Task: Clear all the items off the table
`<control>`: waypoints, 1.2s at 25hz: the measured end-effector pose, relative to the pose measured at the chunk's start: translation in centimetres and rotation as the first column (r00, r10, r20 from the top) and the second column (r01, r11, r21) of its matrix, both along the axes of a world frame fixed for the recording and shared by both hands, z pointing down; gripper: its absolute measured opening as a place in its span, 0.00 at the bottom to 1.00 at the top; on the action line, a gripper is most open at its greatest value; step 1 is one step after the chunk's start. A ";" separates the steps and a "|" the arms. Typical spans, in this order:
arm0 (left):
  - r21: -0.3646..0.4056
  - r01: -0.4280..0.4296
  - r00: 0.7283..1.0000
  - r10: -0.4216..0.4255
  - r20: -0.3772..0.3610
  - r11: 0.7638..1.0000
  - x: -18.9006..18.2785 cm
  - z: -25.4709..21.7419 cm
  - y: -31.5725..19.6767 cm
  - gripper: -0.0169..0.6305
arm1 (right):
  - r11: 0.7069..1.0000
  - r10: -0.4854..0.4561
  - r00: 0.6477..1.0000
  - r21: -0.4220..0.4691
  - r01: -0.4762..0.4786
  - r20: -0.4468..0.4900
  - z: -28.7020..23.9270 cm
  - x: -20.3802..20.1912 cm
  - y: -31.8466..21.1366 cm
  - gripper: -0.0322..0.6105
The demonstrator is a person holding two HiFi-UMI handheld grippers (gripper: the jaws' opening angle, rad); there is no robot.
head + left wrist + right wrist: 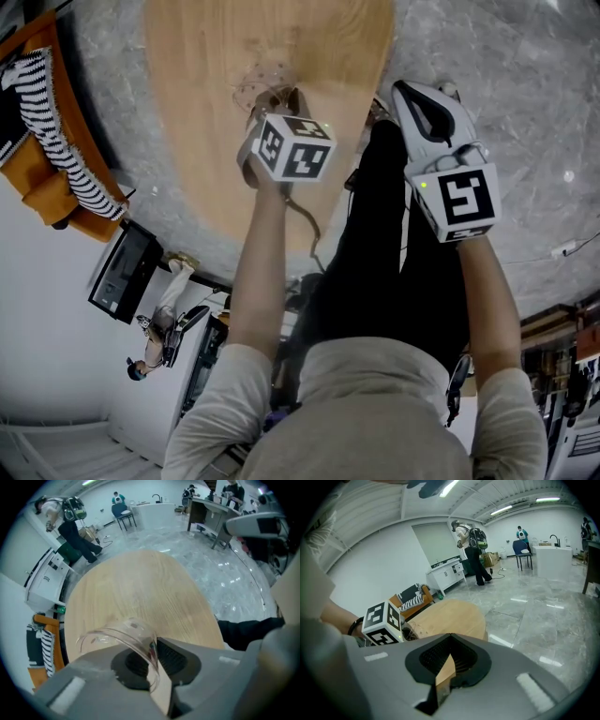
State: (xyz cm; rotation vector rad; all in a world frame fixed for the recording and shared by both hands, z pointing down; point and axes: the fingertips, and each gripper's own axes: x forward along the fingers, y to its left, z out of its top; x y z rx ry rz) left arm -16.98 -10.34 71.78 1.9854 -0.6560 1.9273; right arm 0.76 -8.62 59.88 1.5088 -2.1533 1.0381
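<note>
The left gripper's jaws were clamped on the wall of a clear plastic cup, which tilted above the round wooden table. The right gripper's jaws were pressed together with nothing between them, just off the table's edge over the grey marble floor. Farther off, a person stood by white cabinets.

Head view: looking steeply down from above, counter at 12 o'clock. Left gripper view: riding low and close over the same counter. Right gripper view: off its edge, catching the counter at 11 o'clock.
</note>
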 end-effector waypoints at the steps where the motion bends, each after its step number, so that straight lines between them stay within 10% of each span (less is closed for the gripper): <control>1: -0.003 0.035 0.999 -0.035 -0.023 0.999 0.0 -0.2 0.1 0.12 | 1.000 -0.005 1.000 -0.001 0.005 -0.001 0.0 -0.1 0.1 0.06; 9: -0.029 0.248 0.938 -0.247 -0.242 0.968 2.5 -2.5 0.9 0.12 | 0.999 -0.046 0.999 0.002 0.046 -0.011 -0.3 -0.9 0.5 0.06; 17: -0.067 0.457 0.779 -0.435 -0.452 0.887 4.2 -6.1 1.2 0.12 | 0.993 -0.117 0.993 0.010 0.118 -0.032 -0.9 -2.6 0.6 0.06; 30: 0.054 0.620 0.613 -0.440 -0.656 0.783 5.2 -16.8 0.7 0.12 | 0.969 -0.185 0.982 0.158 0.188 -0.035 -9.4 -5.0 -2.6 0.06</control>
